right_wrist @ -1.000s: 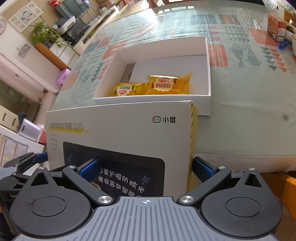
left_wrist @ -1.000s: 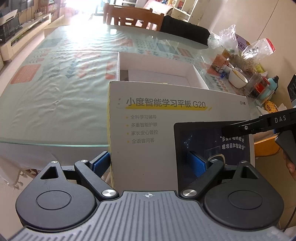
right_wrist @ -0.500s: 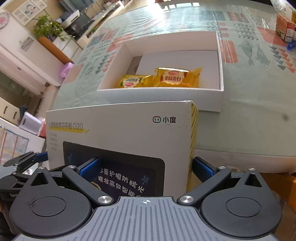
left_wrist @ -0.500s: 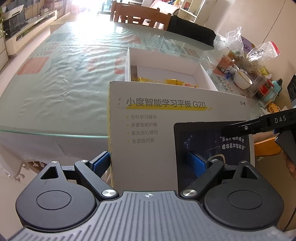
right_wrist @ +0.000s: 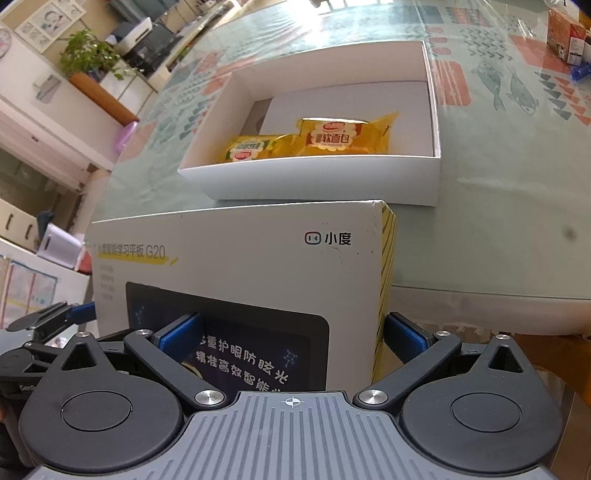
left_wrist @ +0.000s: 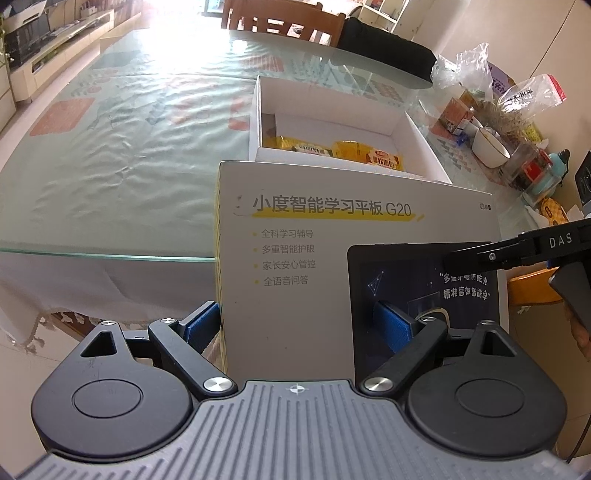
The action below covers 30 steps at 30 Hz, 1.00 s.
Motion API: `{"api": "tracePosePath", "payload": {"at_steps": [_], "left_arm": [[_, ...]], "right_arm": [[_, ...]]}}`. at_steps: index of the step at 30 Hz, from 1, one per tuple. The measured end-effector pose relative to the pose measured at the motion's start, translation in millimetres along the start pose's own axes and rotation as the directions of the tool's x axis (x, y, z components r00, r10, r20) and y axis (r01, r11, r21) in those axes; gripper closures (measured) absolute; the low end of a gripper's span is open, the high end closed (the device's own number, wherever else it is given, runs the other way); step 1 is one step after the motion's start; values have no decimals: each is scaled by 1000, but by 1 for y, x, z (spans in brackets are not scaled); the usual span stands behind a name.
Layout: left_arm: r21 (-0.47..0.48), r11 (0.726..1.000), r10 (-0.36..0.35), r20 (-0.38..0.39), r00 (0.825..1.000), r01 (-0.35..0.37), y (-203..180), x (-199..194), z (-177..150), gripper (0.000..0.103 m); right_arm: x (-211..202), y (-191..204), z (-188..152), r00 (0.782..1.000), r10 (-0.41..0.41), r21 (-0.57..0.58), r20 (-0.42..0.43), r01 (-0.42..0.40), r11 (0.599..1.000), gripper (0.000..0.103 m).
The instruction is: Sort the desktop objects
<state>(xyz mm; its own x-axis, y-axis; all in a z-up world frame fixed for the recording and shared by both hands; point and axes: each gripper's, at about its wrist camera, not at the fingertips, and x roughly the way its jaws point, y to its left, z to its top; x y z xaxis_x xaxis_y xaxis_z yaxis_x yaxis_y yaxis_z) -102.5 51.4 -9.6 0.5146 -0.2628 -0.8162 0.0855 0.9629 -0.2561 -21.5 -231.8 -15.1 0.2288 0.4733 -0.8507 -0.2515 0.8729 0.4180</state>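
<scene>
Both grippers hold one white box lid (left_wrist: 332, 258) printed with a tablet picture, raised in front of the table edge. My left gripper (left_wrist: 299, 325) is shut on the lid's left corner. My right gripper (right_wrist: 291, 332) is shut on its right corner (right_wrist: 258, 266). Beyond the lid an open white box (left_wrist: 258, 122) sits on the table, also in the right wrist view (right_wrist: 325, 177). Two yellow snack packets (right_wrist: 310, 142) lie inside it, also seen in the left wrist view (left_wrist: 332, 151).
The glass-topped table (left_wrist: 110, 166) has a patterned cloth. At its right side stand a white bowl (left_wrist: 489, 147), plastic bags (left_wrist: 528, 92) and jars. Wooden chairs (left_wrist: 277, 22) stand at the far end. A carton (right_wrist: 565, 37) sits at the far right.
Both grippers have lifted the lid higher and carried it toward the open box. More of the box's inside and the two packets shows over the lid's top edge.
</scene>
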Motion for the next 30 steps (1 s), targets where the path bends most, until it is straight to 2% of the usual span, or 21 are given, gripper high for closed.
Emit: {"api": "tracePosePath", "payload": {"at_steps": [7, 18, 30], "left_arm": [[15, 1000, 4, 30, 1000, -5, -5, -5, 17, 0], [53, 999, -8, 98, 995, 2, -22, -7, 80, 0], [25, 1000, -5, 64, 998, 3, -24, 36, 174, 0]], "right_arm": [[-10, -5, 3, 1000, 2, 8, 11, -2, 1000, 0], [-36, -4, 65, 997, -13, 9, 79, 12, 1000, 0], [-12, -34, 144, 999, -21, 45, 26, 19, 999, 0]]}}
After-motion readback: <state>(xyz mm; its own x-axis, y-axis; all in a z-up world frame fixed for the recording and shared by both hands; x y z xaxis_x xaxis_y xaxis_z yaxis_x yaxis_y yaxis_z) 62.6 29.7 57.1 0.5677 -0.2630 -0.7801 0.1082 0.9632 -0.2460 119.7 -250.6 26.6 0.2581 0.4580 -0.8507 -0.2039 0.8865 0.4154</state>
